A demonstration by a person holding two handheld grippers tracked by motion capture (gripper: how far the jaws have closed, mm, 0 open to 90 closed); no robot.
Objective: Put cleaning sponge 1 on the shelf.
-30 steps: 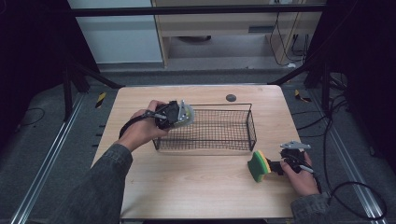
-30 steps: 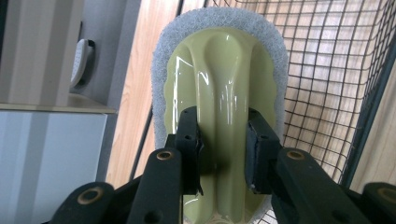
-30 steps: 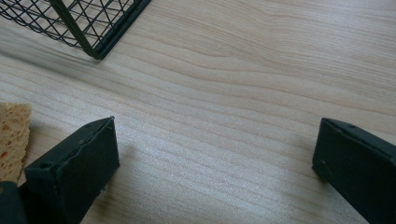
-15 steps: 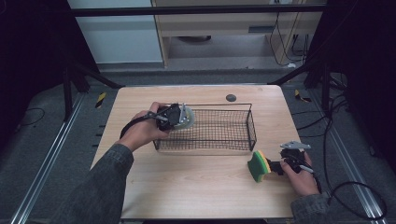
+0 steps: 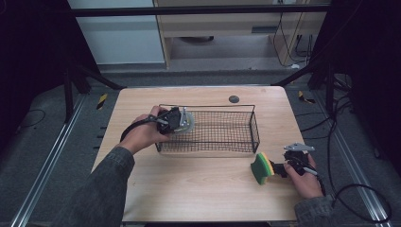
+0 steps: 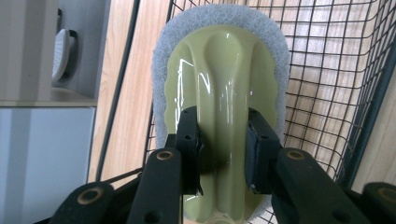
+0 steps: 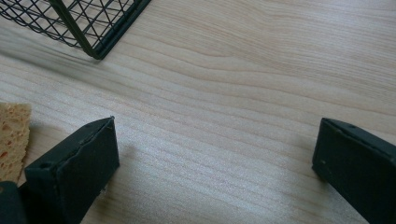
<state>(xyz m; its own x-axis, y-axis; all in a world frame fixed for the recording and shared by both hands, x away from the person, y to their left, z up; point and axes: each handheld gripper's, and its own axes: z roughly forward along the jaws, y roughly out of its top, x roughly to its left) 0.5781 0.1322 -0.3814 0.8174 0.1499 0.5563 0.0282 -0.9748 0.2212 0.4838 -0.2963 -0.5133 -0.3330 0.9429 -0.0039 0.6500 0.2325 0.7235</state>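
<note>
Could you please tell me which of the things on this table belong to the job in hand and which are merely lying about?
In the job:
left gripper, shut on the scrub pad
wire basket, which the pad is held over
sponge, beside the open right gripper

Lying about:
small dark disc behind the basket

The basket [image 5: 222, 132] sits mid-tabletop [image 5: 198, 184], nearer the far edge. The scrubber [image 5: 185, 122] is at the basket's left end, over its rim. The sponge [image 5: 261, 168] lies near the right edge, before the basket's right end. A disc [image 5: 233, 99] lies behind the basket by the far edge.
</note>
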